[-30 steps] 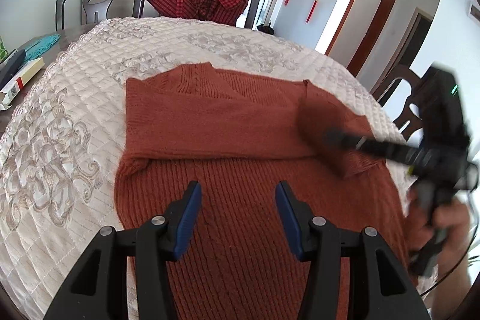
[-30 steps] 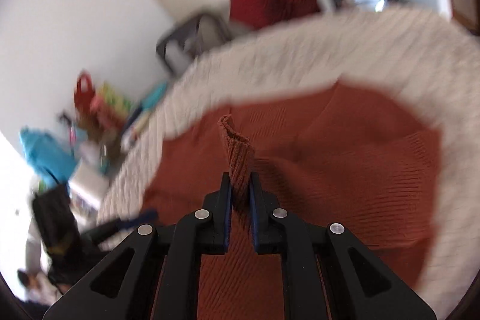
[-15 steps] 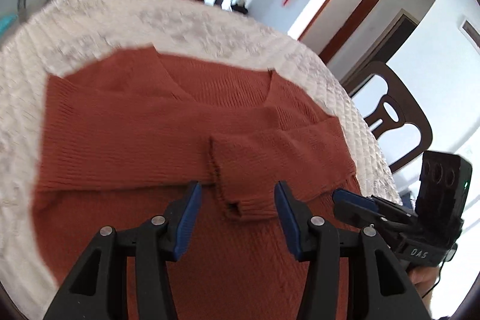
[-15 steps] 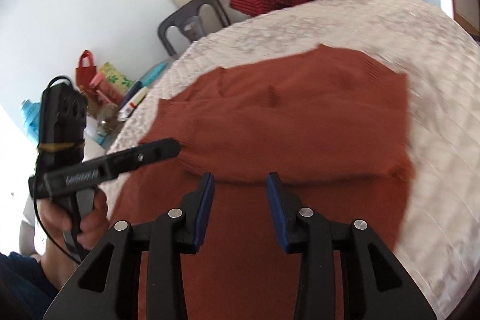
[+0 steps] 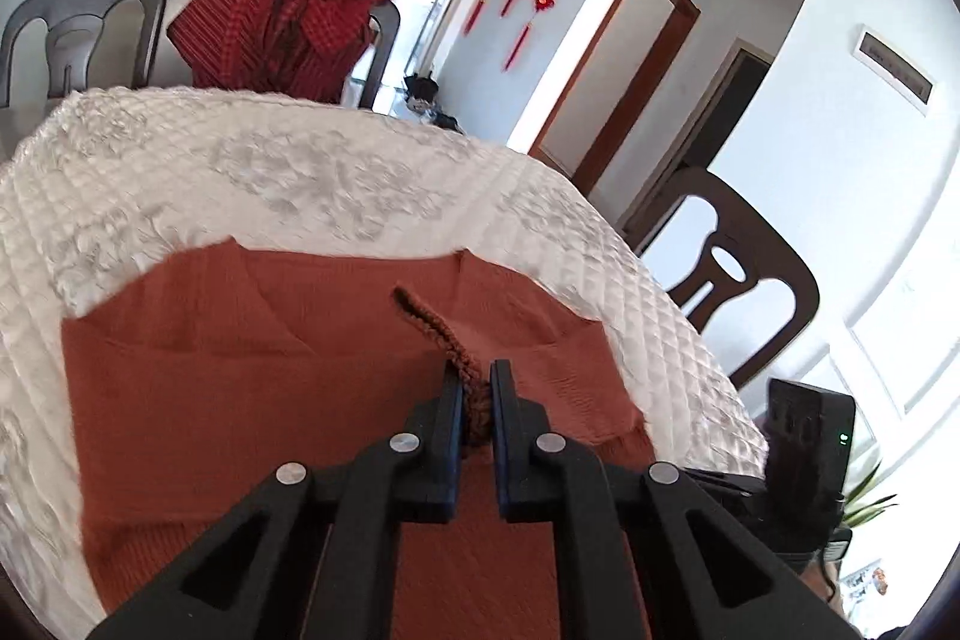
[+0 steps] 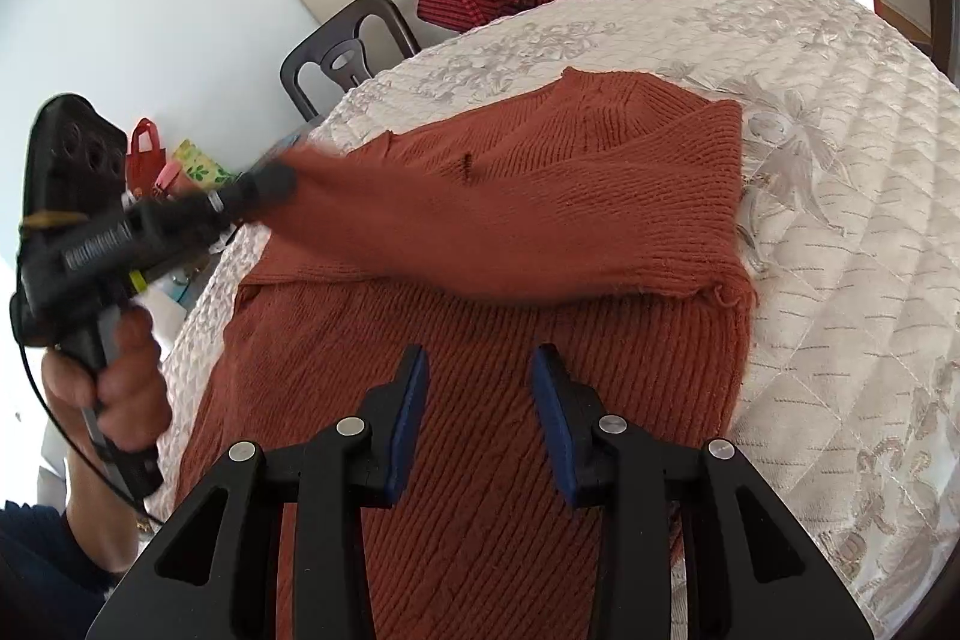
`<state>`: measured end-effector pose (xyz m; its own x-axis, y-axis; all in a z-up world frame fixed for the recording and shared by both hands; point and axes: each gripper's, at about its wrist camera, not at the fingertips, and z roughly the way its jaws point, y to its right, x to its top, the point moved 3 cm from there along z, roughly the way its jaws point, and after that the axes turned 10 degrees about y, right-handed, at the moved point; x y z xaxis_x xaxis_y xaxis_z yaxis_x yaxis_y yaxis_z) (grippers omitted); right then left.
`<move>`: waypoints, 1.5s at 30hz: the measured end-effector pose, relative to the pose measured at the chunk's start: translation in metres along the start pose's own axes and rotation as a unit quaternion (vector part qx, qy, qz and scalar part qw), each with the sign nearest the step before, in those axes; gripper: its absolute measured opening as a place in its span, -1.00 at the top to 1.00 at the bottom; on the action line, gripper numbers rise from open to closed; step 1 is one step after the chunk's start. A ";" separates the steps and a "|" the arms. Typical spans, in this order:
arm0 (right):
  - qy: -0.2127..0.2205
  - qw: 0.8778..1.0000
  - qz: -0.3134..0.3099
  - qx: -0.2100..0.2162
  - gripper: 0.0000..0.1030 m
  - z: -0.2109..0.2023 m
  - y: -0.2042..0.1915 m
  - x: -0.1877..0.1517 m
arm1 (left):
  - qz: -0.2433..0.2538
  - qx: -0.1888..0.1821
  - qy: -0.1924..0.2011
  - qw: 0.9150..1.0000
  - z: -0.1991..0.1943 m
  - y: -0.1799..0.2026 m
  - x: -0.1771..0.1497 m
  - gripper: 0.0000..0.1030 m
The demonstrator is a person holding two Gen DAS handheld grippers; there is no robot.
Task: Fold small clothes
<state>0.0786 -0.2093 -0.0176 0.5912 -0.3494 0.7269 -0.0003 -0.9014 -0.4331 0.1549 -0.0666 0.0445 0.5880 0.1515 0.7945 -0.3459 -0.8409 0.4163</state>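
A rust-orange knitted sweater lies flat on a table under a white quilted cloth, its sleeves folded across the chest. My left gripper is shut on the cuff of one sleeve, which sticks up between the pads. In the right wrist view the left gripper holds that sleeve stretched out, raised off the sweater's body. My right gripper hovers open over the lower body of the sweater with nothing between its fingers.
A red checked garment hangs over a chair back beyond the table. A grey chair stands at the far left and a dark brown chair at the right. Bags and clutter sit past the table's left edge.
The right gripper let go of the sleeve cuff it held up, opened and drew back. The left gripper moved onto that cuff, shut on it and lifted it.
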 end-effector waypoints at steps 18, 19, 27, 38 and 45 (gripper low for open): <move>0.059 0.998 -0.014 -0.031 0.28 -0.017 0.003 0.027 | -0.014 0.070 -0.003 0.997 -0.007 -0.045 -0.008 0.58; 0.055 0.997 -0.011 -0.046 0.28 -0.013 0.011 0.030 | -0.009 0.067 -0.002 0.998 -0.006 -0.041 -0.007 0.55; 0.040 0.993 0.022 -0.112 1.00 -0.009 0.054 0.033 | 0.010 0.060 -0.074 0.995 0.036 -0.036 -0.032 0.55; 0.039 0.990 -0.012 -0.133 0.98 0.017 0.049 0.069 | 0.036 0.100 -0.063 0.992 0.052 -0.039 -0.015 0.54; 0.031 0.988 -0.022 -0.149 0.98 0.021 0.054 0.070 | 0.028 0.099 -0.060 0.993 0.041 -0.045 -0.015 0.53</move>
<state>0.1366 -0.2772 -0.0012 0.5450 -0.3149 0.7771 -0.2188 -0.9481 -0.2308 0.1913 -0.0518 -0.0044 0.6588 0.0478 0.7508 -0.2374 -0.9338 0.2677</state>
